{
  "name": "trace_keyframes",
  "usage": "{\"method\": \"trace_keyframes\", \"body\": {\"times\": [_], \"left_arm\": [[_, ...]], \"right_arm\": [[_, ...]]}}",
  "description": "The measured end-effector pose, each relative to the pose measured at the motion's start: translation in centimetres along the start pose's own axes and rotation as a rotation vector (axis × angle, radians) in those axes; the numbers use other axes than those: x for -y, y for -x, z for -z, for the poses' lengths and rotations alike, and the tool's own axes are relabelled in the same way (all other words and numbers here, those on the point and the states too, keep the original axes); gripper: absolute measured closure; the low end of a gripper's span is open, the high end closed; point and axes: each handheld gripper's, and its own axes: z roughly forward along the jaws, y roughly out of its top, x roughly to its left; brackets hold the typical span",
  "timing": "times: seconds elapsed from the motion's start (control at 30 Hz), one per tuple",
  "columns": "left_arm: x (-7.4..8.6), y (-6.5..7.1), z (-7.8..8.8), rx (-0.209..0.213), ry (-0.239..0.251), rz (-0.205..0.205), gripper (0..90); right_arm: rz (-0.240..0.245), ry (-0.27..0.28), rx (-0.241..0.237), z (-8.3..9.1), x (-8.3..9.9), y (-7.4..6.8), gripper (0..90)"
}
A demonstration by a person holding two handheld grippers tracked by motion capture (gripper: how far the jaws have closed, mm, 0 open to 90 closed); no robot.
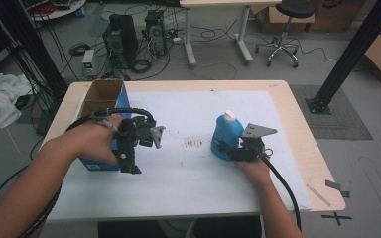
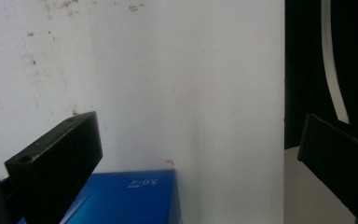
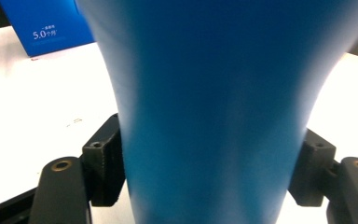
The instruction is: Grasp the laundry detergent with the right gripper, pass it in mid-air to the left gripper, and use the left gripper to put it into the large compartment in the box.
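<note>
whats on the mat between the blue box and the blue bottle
Nothing solid: in the high view, bare white mat with dark specks separates the blue box from the blue bottle.

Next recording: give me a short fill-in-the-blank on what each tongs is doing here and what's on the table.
1. The right tongs are shut on the blue ____.
2. That bottle has a ____ cap.
3. The left tongs hold nothing; their jaws stand ____.
4. The cardboard box with blue sides stands at the table's ____ end.

Missing words: bottle; white; open; left
</note>
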Motion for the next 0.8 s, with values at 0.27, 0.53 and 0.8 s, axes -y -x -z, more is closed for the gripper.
{"method": "trace_keyframes", "body": {"times": [0.27,0.53,0.8], "left_arm": [[-0.05,-0.04,0.04,0.001,0.003,-0.002,0.1],[0.04,-0.04,-0.03,0.001,0.003,0.002,0.1],[0.04,-0.11,-0.05,0.002,0.0,0.0,0.1]], "right_arm": [[0.003,0.004,-0.012,0.02,-0.05,0.0,33.0],[0.005,0.019,-0.02,0.21,-0.08,0.01,36.3],[0.006,0.018,-0.015,0.21,0.16,0.02,38.6]]}}
